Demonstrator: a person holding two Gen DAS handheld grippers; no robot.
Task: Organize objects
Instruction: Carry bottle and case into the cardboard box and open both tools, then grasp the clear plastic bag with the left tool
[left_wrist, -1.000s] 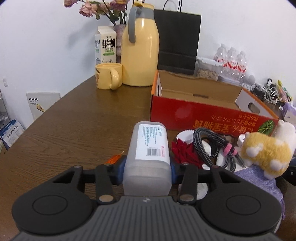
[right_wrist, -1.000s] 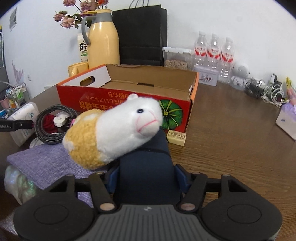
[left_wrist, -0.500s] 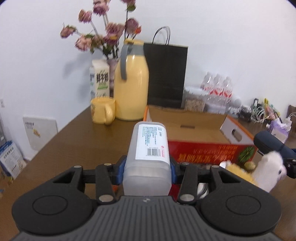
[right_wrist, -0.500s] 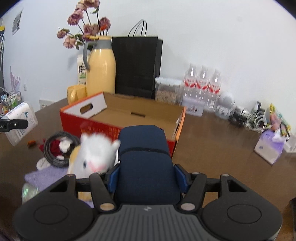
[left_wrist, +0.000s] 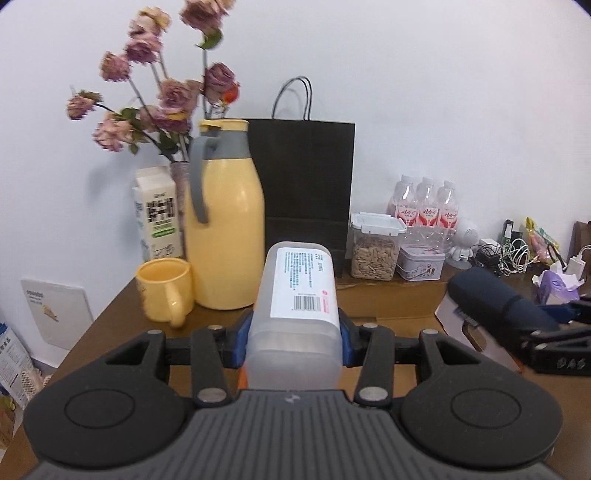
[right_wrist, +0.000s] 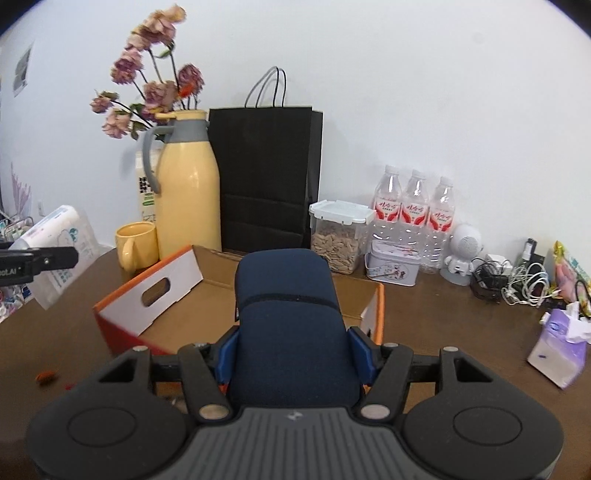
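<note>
My left gripper (left_wrist: 293, 345) is shut on a translucent white plastic bottle (left_wrist: 299, 295) with a barcode label, held up off the table and pointing at the back wall. A dark blue soft case (right_wrist: 288, 314) sits between the pads of my right gripper (right_wrist: 291, 350), which is shut on it above the open red-and-orange cardboard box (right_wrist: 147, 306). In the left wrist view the blue case (left_wrist: 495, 299) shows at the right, over the box rim (left_wrist: 399, 299). In the right wrist view the bottle (right_wrist: 62, 254) hangs at the far left.
Along the back of the brown table stand a yellow jug (left_wrist: 221, 236), a yellow mug (left_wrist: 164, 288), a milk carton (left_wrist: 157, 221), a black paper bag (left_wrist: 306, 184), a seed container (left_wrist: 375, 251) and water bottles (right_wrist: 413, 210). Cables (right_wrist: 509, 280) and a tissue pack (right_wrist: 557, 350) lie right.
Both grippers have risen with their loads and now look over the box at the back wall. The plush toy that leaned on the blue case has dropped out of view.
</note>
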